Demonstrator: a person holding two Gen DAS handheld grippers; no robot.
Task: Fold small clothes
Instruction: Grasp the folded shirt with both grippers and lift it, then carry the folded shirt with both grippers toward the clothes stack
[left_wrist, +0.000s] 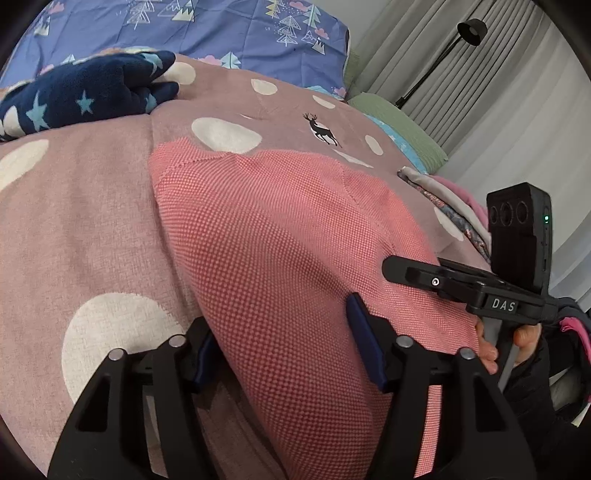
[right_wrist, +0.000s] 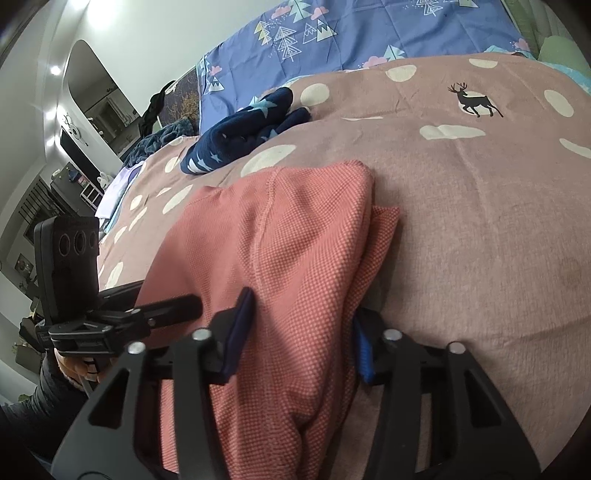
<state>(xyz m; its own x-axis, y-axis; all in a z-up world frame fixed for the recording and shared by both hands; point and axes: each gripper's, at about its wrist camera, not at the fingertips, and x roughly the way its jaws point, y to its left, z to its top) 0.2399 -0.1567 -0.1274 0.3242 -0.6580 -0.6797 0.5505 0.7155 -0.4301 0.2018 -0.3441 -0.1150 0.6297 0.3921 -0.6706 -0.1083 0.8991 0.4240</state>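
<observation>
Near first: both grippers down at the close edge of the pink garment (left_wrist: 280, 236), which lies on the blanket (left_wrist: 85, 229) on the bed. Left gripper (left_wrist: 284, 343) has its jaws astride the near hem, cloth running between them; the inner pad sits against the fabric, the outer one is half hidden behind the fold. Can't tell if it's clenched or just straddling. Right gripper (right_wrist: 299, 339) same story on the other corner: a bunched thickness of pink cloth fills the gap between its jaws and both pads look pressed to it, so I'd call that grasping the garment.

Progress, imo: garment's already doubled at least once. From the right wrist view there's a second layer poking out under the top one at the far right corner, and the far edge is a rounded fold, not a raw hem. So partway thru, not finished. Prob one more fold left, near edge carried toward the far edge, then tidy.

Further out: a navy star-print piece (left_wrist: 85, 92) sits crumpled, well apart from the pink one, looks unfolded, so that's likely still to do. Off to the right edge, a small heap of more clothes (left_wrist: 443, 199), state unclear. Beyond that the blue tree-print sheet (left_wrist: 221, 29).
</observation>
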